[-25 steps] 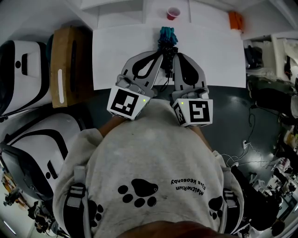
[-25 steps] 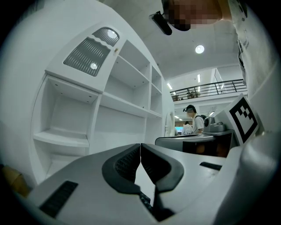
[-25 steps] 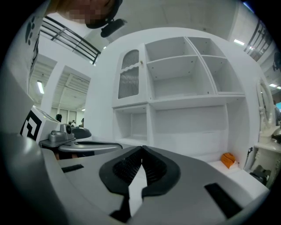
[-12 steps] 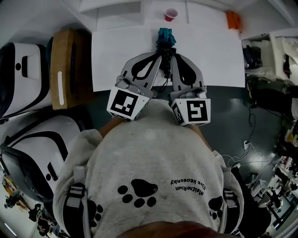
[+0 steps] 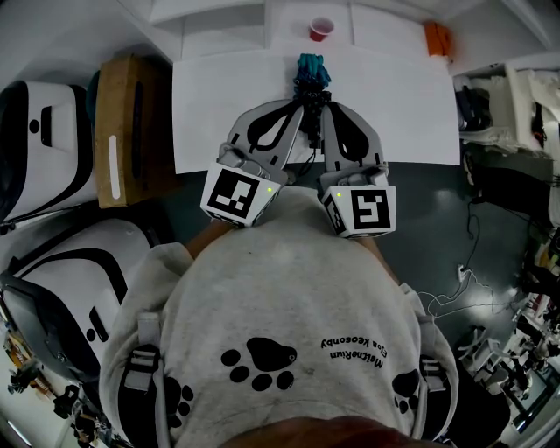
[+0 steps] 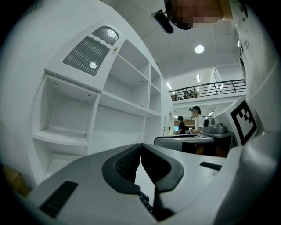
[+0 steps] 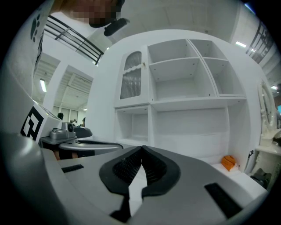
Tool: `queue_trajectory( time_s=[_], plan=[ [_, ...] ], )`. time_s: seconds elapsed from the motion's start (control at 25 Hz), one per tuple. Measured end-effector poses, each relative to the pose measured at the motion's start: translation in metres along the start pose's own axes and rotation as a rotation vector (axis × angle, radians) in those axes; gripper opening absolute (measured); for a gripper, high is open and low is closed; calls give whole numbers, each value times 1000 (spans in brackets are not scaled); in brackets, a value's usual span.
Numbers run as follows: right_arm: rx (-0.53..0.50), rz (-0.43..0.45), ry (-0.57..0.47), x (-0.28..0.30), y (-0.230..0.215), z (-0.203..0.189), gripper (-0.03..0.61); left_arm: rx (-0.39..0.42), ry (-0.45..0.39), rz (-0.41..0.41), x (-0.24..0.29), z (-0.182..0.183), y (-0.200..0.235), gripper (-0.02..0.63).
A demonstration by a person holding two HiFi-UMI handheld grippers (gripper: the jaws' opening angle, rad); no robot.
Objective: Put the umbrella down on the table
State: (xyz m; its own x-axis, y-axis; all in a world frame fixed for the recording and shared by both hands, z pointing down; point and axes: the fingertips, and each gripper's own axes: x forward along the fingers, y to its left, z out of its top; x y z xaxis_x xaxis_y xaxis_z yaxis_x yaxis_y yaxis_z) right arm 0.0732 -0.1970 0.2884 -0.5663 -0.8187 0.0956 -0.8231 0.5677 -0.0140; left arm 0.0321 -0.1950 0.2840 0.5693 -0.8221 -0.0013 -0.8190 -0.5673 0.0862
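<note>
The umbrella (image 5: 311, 66) lies on the white table (image 5: 219, 96), folded, its teal end toward the far edge and its black part running back toward me. Both grippers hover level above the table's near half, side by side. The left gripper (image 5: 302, 107) is just left of the umbrella's black part, the right gripper (image 5: 326, 110) just right of it. In the left gripper view the left gripper (image 6: 140, 146) has its pads together with nothing between them. The right gripper (image 7: 142, 149) looks the same in its own view. Neither gripper view shows the umbrella.
A red cup (image 5: 321, 27) and an orange object (image 5: 442, 37) sit on the ledge behind the table. A brown cardboard box (image 5: 129, 122) stands left of the table, beside white rounded machines (image 5: 44, 131). White shelving (image 7: 189, 92) faces the grippers. Cables lie on the dark floor (image 5: 464, 280).
</note>
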Motion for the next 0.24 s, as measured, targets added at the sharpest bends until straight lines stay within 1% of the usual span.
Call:
queue_trajectory(
  time_s=[0.24],
  plan=[
    [-6, 1, -5, -1, 3, 2, 32, 2, -1, -3, -2, 0, 0, 18]
  ],
)
